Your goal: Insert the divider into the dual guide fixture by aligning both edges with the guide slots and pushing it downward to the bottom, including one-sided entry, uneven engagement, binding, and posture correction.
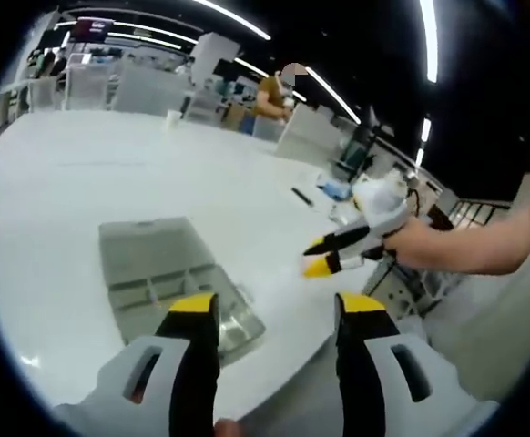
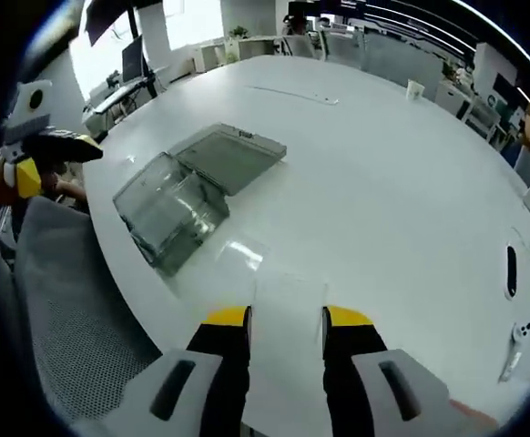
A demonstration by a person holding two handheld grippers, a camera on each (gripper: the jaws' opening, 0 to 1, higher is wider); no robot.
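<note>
A clear plastic box (image 1: 169, 273) with inner guide walls lies on the white table (image 1: 83, 173), its lid folded open behind it. My left gripper (image 1: 277, 309) hovers open just over the box's near corner. The right gripper (image 1: 318, 256), held by a hand, comes in from the right above the table edge. In the right gripper view the box (image 2: 167, 214) and its flat lid (image 2: 230, 155) sit ahead to the left. My right gripper (image 2: 288, 319) is shut on a thin clear divider (image 2: 289, 296), held by its two side edges. The left gripper (image 2: 42, 155) shows at far left.
A grey mesh chair (image 2: 65, 309) stands against the table's near rim. A black remote (image 2: 511, 269) and small white items lie at the right. A white cup (image 2: 415, 88) stands at the far side. A person (image 1: 272, 91) sits in the background.
</note>
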